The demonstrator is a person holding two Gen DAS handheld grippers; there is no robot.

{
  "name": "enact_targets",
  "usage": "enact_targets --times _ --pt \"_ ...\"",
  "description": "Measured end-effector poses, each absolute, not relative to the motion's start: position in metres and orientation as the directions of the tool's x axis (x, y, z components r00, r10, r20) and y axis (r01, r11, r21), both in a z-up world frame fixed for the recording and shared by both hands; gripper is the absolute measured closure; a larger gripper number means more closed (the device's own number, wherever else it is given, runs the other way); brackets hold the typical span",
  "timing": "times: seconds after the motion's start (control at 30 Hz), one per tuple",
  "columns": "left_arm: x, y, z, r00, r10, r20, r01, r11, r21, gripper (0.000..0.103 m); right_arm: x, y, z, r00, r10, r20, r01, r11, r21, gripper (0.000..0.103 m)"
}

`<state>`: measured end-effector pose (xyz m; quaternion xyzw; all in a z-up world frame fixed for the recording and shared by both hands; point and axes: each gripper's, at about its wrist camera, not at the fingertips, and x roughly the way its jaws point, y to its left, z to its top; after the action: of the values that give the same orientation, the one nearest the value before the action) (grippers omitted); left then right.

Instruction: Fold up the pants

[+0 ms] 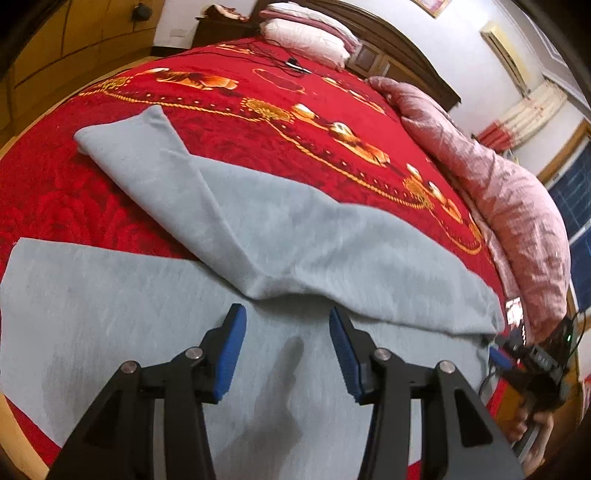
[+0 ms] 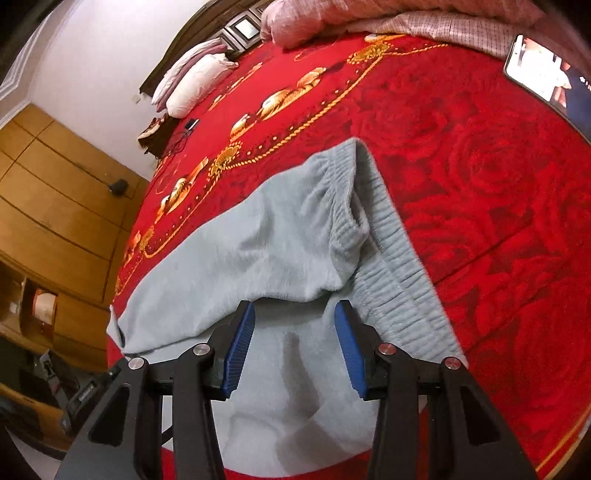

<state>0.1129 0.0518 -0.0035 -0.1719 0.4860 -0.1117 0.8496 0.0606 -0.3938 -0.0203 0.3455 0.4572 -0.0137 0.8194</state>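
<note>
Light grey pants (image 1: 229, 229) lie on a red bedspread (image 1: 258, 92). One leg runs toward the far left, and a folded layer lies across the lower layer. My left gripper (image 1: 286, 317) hovers open just above the grey cloth, near the folded edge, with nothing between its blue pads (image 1: 231, 354). In the right wrist view the pants (image 2: 236, 251) show their ribbed elastic waistband (image 2: 399, 258), with the upper layer turned back. My right gripper (image 2: 295, 312) is open over the cloth beside the waistband, holding nothing.
A pink quilt (image 1: 509, 206) is bunched along the bed's right side, and pillows (image 1: 306, 33) lie at the headboard. A phone (image 2: 535, 70) with a lit screen rests on the bedspread. A wooden wardrobe (image 2: 55, 192) stands beside the bed. A cable (image 1: 291, 62) lies near the pillows.
</note>
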Motion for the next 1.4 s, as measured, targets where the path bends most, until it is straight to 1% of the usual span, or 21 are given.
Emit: enact_targets --times 0.13,0.27,0.47,0.77,1.03,1.27,1.33,1.4 --pt "0.122 0.057 -0.005 0.498 -0.384 -0.777 -0.014 0.893 -0.45 0.054 0.061 -0.392 -0.019 0.585 0.286 -0.759 0.337 0.766 0.548 0.057" --pt "0.127 0.073 -0.001 0.532 -0.37 -0.762 -0.081 0.873 -0.48 0.054 0.061 -0.397 -0.017 0.598 0.286 -0.749 0.34 0.756 0.56 0.057" --pt "0.148 0.082 -0.004 0.523 -0.309 -0.794 -0.156 0.881 -0.446 0.053 0.065 -0.396 -0.019 0.599 0.288 -0.747 0.34 0.753 0.563 0.057" --pt "0.156 0.069 -0.016 0.527 -0.245 -0.814 -0.145 0.918 -0.37 0.053 0.07 -0.403 -0.02 0.629 0.303 -0.715 0.35 0.712 0.609 0.057" --pt "0.157 0.074 -0.018 0.533 -0.263 -0.804 -0.151 0.905 -0.396 0.054 0.074 -0.406 -0.024 0.642 0.288 -0.711 0.378 0.688 0.62 0.057" --pt "0.158 0.072 -0.019 0.538 -0.252 -0.804 -0.144 0.913 -0.383 0.054 0.067 -0.412 -0.033 0.649 0.273 -0.71 0.411 0.66 0.629 0.057" --pt "0.158 0.071 -0.018 0.539 -0.246 -0.805 -0.14 0.917 -0.374 0.057 0.071 -0.412 -0.034 0.661 0.264 -0.703 0.409 0.659 0.632 0.057" --pt "0.157 0.072 -0.016 0.54 -0.221 -0.812 -0.143 0.927 -0.347 0.074 0.076 -0.412 -0.034 0.668 0.257 -0.698 0.41 0.656 0.634 0.057"
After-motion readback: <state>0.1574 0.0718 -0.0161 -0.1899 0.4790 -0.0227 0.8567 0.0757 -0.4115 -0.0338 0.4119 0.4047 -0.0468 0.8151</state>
